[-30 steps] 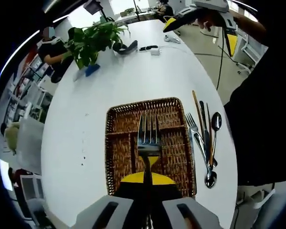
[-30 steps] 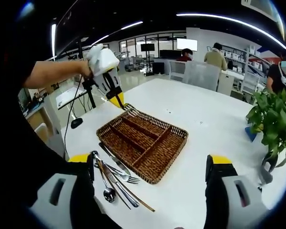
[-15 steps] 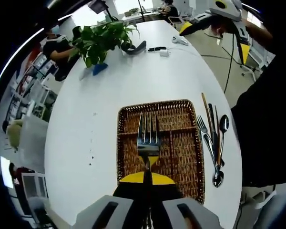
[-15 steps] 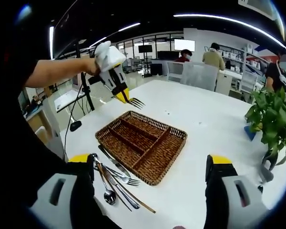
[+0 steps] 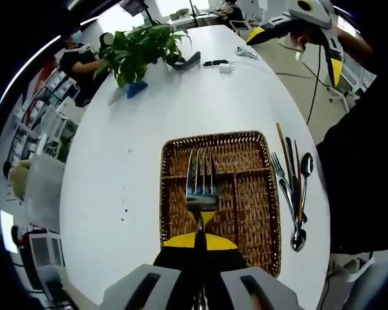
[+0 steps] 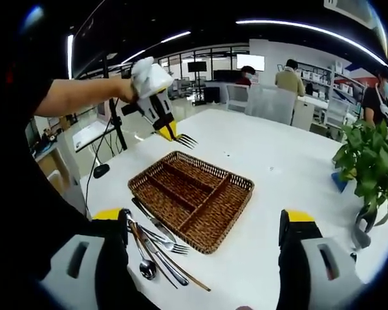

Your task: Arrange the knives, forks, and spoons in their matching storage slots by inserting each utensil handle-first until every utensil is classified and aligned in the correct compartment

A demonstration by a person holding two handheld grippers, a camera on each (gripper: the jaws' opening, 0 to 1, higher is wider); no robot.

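At the bottom centre of the left gripper view, my left gripper (image 5: 200, 242) is clenched on a fork (image 5: 201, 187), the handle pinched between its yellow-tipped jaws and the tines pointing up toward the middle of the frame. Beyond the tines, in the centre of that view, lies a brown wicker tray (image 5: 253, 219) with dividers forming several compartments, resting on a white table (image 5: 110, 161); the fork hangs above the tray, not inside any compartment. Just right of the tray, on the table, sits a loose bundle of cutlery (image 5: 293, 187) with a spoon, a fork and a knife lying side by side. Farther off, at the upper left of the frame, a green potted plant (image 5: 139, 48) stands on the table. At the bottom of the right gripper view, my right gripper (image 6: 204, 258) is released, its two jaws wide apart at the lower left and lower right with nothing between them. Just past the left jaw, the cutlery bundle (image 6: 156, 248) lies touching the near edge of the wicker tray (image 6: 210, 234), which sits in the centre of the frame. Above the tray's far left corner, my left gripper (image 6: 169, 132) holds the fork (image 6: 185, 139) in the air. The plant (image 6: 368, 168) stands at the right edge.
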